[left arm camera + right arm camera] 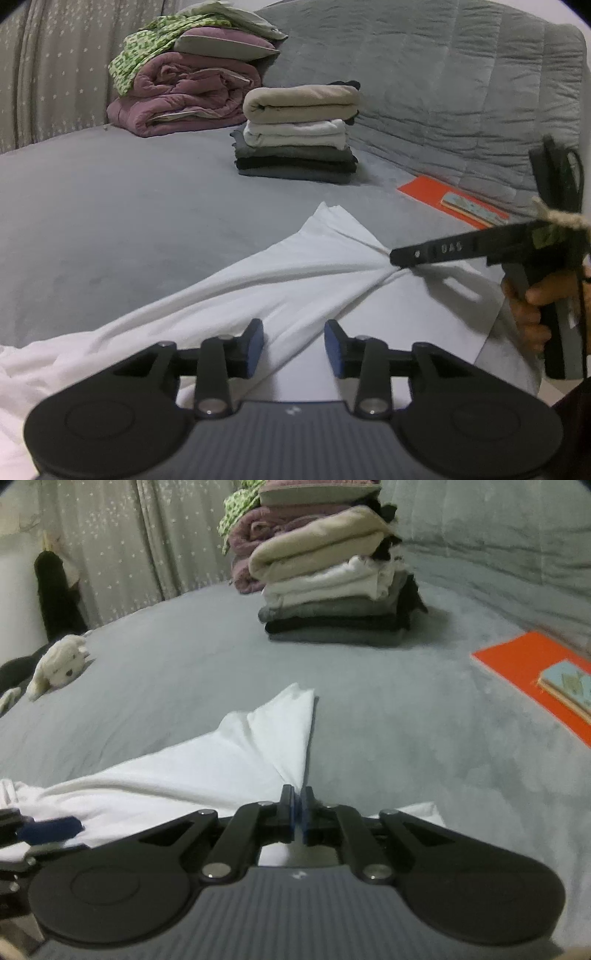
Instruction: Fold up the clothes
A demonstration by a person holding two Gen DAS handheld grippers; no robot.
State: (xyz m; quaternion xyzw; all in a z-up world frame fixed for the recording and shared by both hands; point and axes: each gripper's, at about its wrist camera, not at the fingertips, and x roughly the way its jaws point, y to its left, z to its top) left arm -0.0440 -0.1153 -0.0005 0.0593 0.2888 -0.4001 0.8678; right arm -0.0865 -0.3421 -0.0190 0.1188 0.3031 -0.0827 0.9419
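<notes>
White cloth (295, 280): a pale garment spread across the near part of the grey bed (110, 221), bunched into folds that run toward a pinched point at the right, with one corner flap fanning out past it.
Right hand-held gripper (298, 805): blue pads almost together with a thin ridge of the cloth between them; whether they press on it cannot be told. Seen from the left camera, its black finger tips meet the cloth where the creases gather, and a hand (532, 306) wraps its handle.
Left hand-held gripper (293, 347): released, blue pads standing apart above the cloth, fabric showing in the gap, neither pad touching it.
Folded stack (299, 133): beige, white, grey and black items piled neatly farther up the bed, well apart from the cloth.
Purple quilt (184, 96): rolled behind the stack, a green patterned cloth draped over it.
Orange book (532, 672): flat at the right, near the grey headboard, a smaller item on top.
Plush toy (59, 668): at the bed's left edge, before a star-print curtain.
</notes>
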